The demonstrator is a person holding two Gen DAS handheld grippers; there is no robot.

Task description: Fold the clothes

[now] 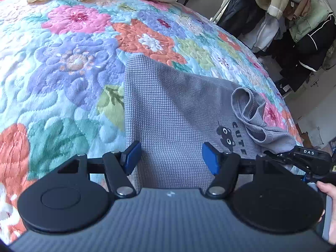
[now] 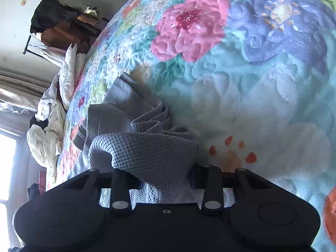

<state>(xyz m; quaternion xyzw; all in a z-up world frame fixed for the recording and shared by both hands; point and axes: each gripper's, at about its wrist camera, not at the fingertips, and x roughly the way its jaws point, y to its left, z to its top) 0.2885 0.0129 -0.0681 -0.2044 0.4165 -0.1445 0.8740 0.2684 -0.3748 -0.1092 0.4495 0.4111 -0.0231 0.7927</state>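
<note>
Quilted floral bedspread (image 1: 84, 67) under waffle-knit grey garment (image 1: 168, 109); left claw (image 1: 171, 157) gapes, right claw's (image 2: 161, 180) grip unclear.

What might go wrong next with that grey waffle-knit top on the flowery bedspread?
The left tongs stand open over the grey waffle-knit top, gripping nothing, so that side could slide or sag. The rumpled sleeve near the printed bear may get folded in as a lump. In the right wrist view, fabric bunches between the right tongs, which could drag creases across the floral quilted bedspread.
</note>
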